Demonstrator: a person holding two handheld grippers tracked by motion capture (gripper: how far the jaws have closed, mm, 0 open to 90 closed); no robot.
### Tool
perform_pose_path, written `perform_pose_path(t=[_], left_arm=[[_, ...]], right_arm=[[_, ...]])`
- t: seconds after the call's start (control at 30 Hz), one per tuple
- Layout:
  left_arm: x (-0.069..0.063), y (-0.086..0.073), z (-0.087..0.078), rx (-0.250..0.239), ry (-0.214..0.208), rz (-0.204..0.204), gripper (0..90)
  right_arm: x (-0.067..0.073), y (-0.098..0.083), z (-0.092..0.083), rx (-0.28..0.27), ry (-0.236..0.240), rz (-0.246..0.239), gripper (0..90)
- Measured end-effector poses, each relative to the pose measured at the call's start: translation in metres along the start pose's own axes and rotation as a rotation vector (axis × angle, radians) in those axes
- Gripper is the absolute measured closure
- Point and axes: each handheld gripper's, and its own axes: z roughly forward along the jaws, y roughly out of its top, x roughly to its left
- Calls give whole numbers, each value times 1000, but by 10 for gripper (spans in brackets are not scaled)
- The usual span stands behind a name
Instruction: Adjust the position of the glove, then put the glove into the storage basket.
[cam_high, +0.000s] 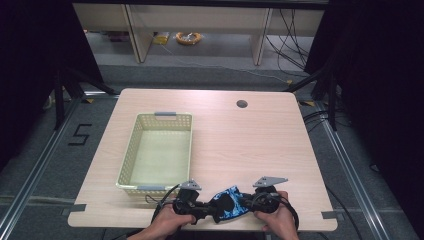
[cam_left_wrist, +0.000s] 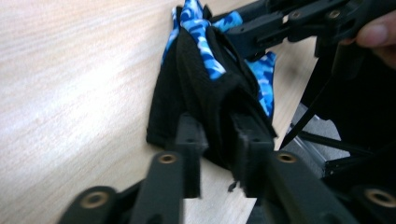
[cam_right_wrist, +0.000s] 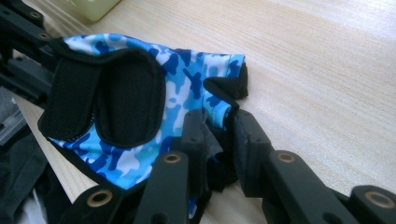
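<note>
Near the desk's (cam_high: 260, 150) front edge, right of the basket (cam_high: 129, 155), the left tool (cam_high: 202, 208) is pinching the black strap end of a blue camouflage fingerless glove (cam_high: 229, 204) with a black patch, while the right tool (cam_high: 244, 201) is clamping its finger end.

Glove (cam_right_wrist: 187, 88): a camouflage pattern of bright blue, dark blue and white is shown, edged in black; a black strap (cam_right_wrist: 74, 98) and a black oval patch (cam_right_wrist: 128, 98) are seen on it.
Left gripper (cam_left_wrist: 217, 154) and right gripper (cam_right_wrist: 219, 144): black jaws are seen, with brass-coloured rivets; a grey plate (cam_high: 270, 181) is carried on top of the right one.
Basket (cam_high: 131, 150): pale yellow lattice walls are shown, with grey handle pieces.
Table (cam_high: 250, 145): a light wood grain is displayed, with one dark round hole (cam_high: 242, 104).
Floor (cam_high: 350, 165): grey is shown.
</note>
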Motion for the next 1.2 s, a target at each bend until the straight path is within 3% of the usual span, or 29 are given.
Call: perform_pose_path(t=[0.03, 0.07, 0.13, 0.17, 0.2, 0.33, 0.47, 0.5, 0.57, 0.6, 0.63, 0.7, 0.73, 0.83, 0.87, 0.9, 0.97, 1.0, 1.03, 1.1, 1.17, 1.2], left_arm=[[-1, 0, 0, 5, -2, -4, 811], [-1, 0, 1, 2, -17, 7, 822], [-2, 0, 2, 12, 8, 22, 826], [-2, 0, 4, -11, -10, 4, 825], [0, 1, 2, 11, -25, 7, 817], [1, 0, -3, 9, -19, -8, 707], [-2, -3, -13, 13, 26, -7, 639], [-1, -4, -16, 18, 11, -16, 630], [-1, -7, -18, 31, 23, -42, 600], [-2, -9, -19, 59, 33, -62, 585], [0, -11, -17, 57, -8, -86, 578], [-3, -12, -15, 88, -2, -114, 563], [-3, -13, -12, 73, -16, -140, 568], [-4, -10, -8, 76, -39, -149, 565], [-3, -9, -7, 77, -30, -147, 575], [-4, -9, -6, 66, -41, -183, 580], [-1, -8, -5, 56, -44, -165, 588], [0, -8, -4, 58, -45, -149, 599], [-1, -7, -4, 54, -21, -148, 618], [0, -7, -1, 39, -13, -134, 667], [0, -6, -2, 52, 14, -115, 719], [0, -7, 0, 30, 6, -109, 742]], right_arm=[[0, 1, -2, 34, -1, -14, 765], [0, 1, -3, 33, -15, -15, 765], [0, 1, -3, 36, -13, -16, 766], [-1, 2, -3, 37, -9, -17, 767], [-1, 2, -3, 43, -3, -9, 767], [-1, 2, -3, 40, -4, -9, 767], [-1, 1, -3, 35, -1, -5, 767], [-1, 1, -3, 35, 0, -4, 766], [-1, 1, -1, 19, 4, 0, 767], [-1, 1, -3, 37, 5, -4, 766], [-1, 1, -3, 43, -4, -6, 766], [0, 2, -3, 50, -6, -4, 766], [0, 1, -3, 37, -8, -1, 766], [0, 0, -1, 10, -5, 6, 766], [0, 1, -3, 36, -10, 0, 766], [0, 1, -3, 41, -8, -1, 765], [0, 1, -2, 23, -7, 2, 765], [0, 1, -3, 41, -6, -2, 765], [-1, 1, -3, 39, -1, -4, 766], [-1, 1, -2, 36, 6, -2, 765], [0, 1, -3, 35, -10, -1, 766], [0, 1, -3, 42, -6, -2, 766]])
